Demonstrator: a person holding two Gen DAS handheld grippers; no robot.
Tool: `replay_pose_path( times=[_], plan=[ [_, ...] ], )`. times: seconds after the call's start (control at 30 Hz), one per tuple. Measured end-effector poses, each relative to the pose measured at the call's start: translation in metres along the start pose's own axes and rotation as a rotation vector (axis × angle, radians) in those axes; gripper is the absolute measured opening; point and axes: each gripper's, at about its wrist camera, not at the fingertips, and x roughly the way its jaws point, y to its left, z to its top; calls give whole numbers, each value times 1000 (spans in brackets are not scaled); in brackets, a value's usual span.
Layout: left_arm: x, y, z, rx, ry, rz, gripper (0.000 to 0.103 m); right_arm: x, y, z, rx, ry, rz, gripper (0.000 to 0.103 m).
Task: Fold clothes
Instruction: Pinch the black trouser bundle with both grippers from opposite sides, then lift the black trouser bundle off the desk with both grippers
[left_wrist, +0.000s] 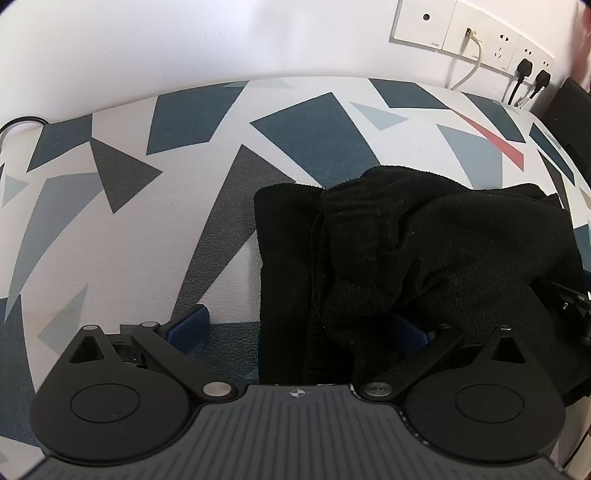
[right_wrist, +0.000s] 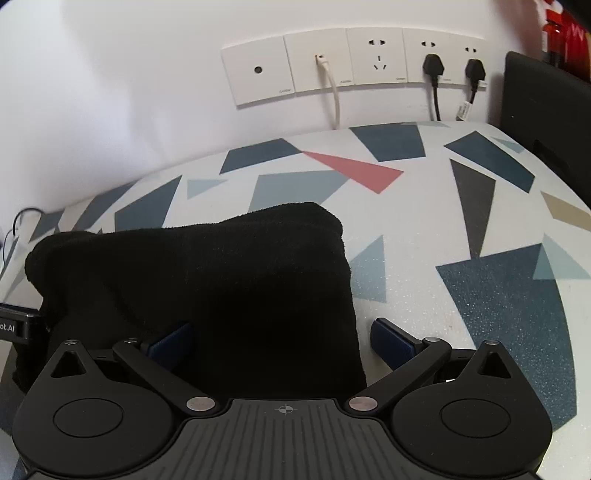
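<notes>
Presently on view, left to right:

- Black cable (left_wrist: 20, 123): a loop at the far left edge of the table, seen from the left wrist.
- Table (left_wrist: 110, 251): white top patterned with blue, grey and dark triangles and one red wedge (right_wrist: 354, 168); it runs back to a white wall (right_wrist: 110, 92).
- Left gripper (left_wrist: 295, 330): jaws spread wide; the left blue pad (left_wrist: 188, 326) rests low over bare table, the right blue pad (left_wrist: 410, 330) is partly covered by cloth. The cloth's left edge lies between the pads, and they do not press on it.
- Black garment (left_wrist: 424, 251): fleece-like, bunched and folded over itself, lying on the table right of centre in the left wrist view and left of centre in the right wrist view (right_wrist: 207, 288). Its near end reaches under both grippers.
- Right gripper (right_wrist: 280, 339): jaws spread wide; the left blue pad (right_wrist: 173, 345) sits on the cloth, the right blue pad (right_wrist: 391, 338) stands just beside the cloth's right edge over the table. Cloth lies between them, not squeezed.
- Wall sockets (right_wrist: 351, 66): a row of white plates above the table's far edge, with one white cord (right_wrist: 334, 96) and two black plugs (right_wrist: 434, 64) fitted.
- Dark panel (right_wrist: 546, 110): upright at the far right edge of the table.
</notes>
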Motion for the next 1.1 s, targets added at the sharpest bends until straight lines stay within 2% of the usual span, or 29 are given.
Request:
replay_pose_path(
  times=[0.37,0.5,0.6,0.73,0.87,0.9,0.93,1.0,1.03,1.07,1.1],
  plan=[
    [-1,-1,-3,-1,-16,0,103,1,1,4,-21,31,5,102],
    [-4,3,-3,-9,-15,-22,101,-8,-10,8,90,38,19,100],
    [-10,8,-5,-49,-42,-99,97,-20,-24,8,169,17,31,98],
    [-2,-8,-4,26,-48,-52,103,-23,-33,1,130,24,6,99],
    [0,-11,-3,13,-60,-40,102,-15,-24,-2,73,32,41,96],
    [-1,-13,-4,13,-66,-42,98,-12,-20,-1,57,29,50,91],
    [-4,-14,-5,15,-74,-48,94,-10,-14,0,36,24,56,79],
    [-9,-19,-9,23,-88,-64,66,-5,-4,2,5,18,57,71],
    [-11,-21,-10,20,-89,-66,60,-3,0,4,-6,17,57,60],
    [-13,-23,-12,10,-88,-62,52,-2,3,6,-15,17,63,53],
    [-15,-24,-13,-12,-88,-59,44,-2,3,8,-16,19,80,43]
  ],
)
